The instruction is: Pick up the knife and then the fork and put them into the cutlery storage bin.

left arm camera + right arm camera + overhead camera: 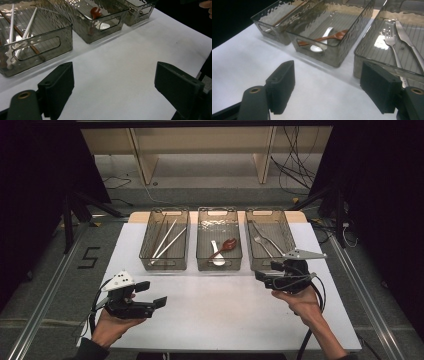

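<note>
Left bin [164,245] holds chopsticks [169,242]; middle bin [219,245] two spoons [223,250]; right bin [270,242] a fork [262,245] and knife [267,238]. A "5" [90,257] marks the floor. Both grippers' fingers, left [152,295] and right [264,272], gape wide and empty.

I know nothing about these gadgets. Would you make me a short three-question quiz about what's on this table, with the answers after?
1. True or false: the right gripper holds a fork.
2. Which bin holds the red spoon: A the left bin, B the middle bin, C the right bin?
3. What lies beside the fork in its bin?

Key
1. False. Its jaws stand open over the white table, nothing between them.
2. B, next to a white spoon.
3. A knife.
</note>
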`<state>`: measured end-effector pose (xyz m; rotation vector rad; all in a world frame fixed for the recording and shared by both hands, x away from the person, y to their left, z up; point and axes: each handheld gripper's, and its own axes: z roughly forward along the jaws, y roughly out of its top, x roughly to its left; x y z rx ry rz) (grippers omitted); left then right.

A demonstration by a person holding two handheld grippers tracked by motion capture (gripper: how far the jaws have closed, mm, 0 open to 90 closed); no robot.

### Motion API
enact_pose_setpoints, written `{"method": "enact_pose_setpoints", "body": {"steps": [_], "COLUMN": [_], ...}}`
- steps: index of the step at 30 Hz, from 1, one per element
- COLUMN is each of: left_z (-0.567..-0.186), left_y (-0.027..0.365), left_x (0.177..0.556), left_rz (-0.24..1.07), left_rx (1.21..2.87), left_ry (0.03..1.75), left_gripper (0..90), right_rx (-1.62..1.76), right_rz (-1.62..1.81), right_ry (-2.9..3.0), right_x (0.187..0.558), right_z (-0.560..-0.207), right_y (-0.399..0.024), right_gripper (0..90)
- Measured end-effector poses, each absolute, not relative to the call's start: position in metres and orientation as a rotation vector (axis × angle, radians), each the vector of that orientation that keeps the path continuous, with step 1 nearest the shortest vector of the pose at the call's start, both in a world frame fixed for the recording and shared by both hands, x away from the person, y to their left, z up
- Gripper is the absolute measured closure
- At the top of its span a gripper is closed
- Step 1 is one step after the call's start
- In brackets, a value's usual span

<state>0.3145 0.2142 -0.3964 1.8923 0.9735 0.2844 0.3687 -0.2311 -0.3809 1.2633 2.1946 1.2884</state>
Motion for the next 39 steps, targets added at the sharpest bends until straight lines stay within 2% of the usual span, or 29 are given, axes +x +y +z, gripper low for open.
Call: {"method": "enact_pose_setpoints", "body": {"steps": [16, 39], "left_z": [-0.396, -0.396], "left_y": [0.214, 0.214], "left_x": [0.313, 0.312], "left_rz": [0.285, 0.255], "left_rx": [1.881, 1.866], "left_ry": [0.964, 0.954], "left_gripper": [15.5, 15.5], "right_rx": [1.186, 1.179], "right_rz": [1.339, 1.391], "right_ry": [2.204, 2.124], "right_x": [0.329, 0.312], "right_z": [-0.398, -0.403], "right_y": [-0.223, -0.231], "right_gripper": [28.1, 24.0]}}
